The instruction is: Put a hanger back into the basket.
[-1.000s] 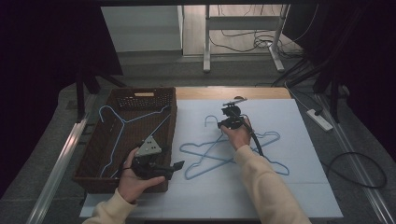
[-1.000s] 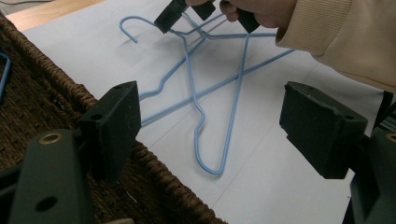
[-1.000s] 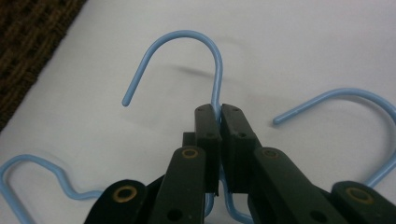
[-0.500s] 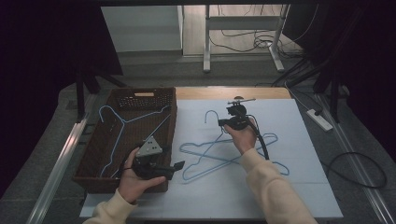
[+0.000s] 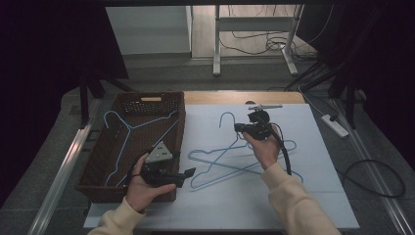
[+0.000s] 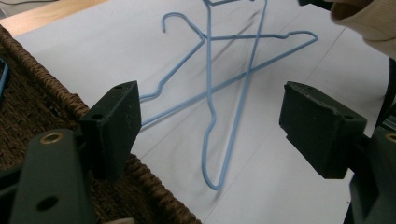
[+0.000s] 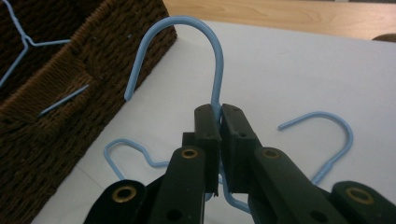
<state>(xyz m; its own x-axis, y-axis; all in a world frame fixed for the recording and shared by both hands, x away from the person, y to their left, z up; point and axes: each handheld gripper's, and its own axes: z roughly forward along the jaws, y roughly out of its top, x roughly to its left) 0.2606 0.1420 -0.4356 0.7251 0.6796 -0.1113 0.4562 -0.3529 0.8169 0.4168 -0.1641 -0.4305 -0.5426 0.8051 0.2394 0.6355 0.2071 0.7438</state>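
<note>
1. High view: we judge the work to be moving blue wire hangers from the white tabletop (image 5: 323, 196) into the brown wicker basket (image 5: 181, 132). At least two hangers in the basket (image 5: 128, 131) already lie there, so that part looks done. Our right gripper (image 5: 243, 128) holds the lifted hanger (image 5: 226, 117) by its neck, with the hook standing up above the sheet, right of the basket. Beneath and beside it, the hangers on the sheet (image 5: 220, 164) lie crossed over one another, two or three of them; we cannot count them for sure. Our left gripper (image 5: 188, 173) hovers at the basket's near right corner with nothing in it.

2. Left gripper view: our jaws stand wide apart and empty over the basket's rim (image 6: 154, 186). Past them the crossed hangers (image 6: 219, 88) rest flat on the white sheet, untouched.

3. Right gripper view: our jaws are clamped together on the lifted hanger's neck (image 7: 215, 100), just below its hook. Other hook ends (image 7: 327, 126) lie on the sheet behind, and the basket wall (image 7: 70, 93) sits to the left.

4. Our judgement: we are roughly midway. The held hanger must reach the basket, then the remaining ones follow.
</note>
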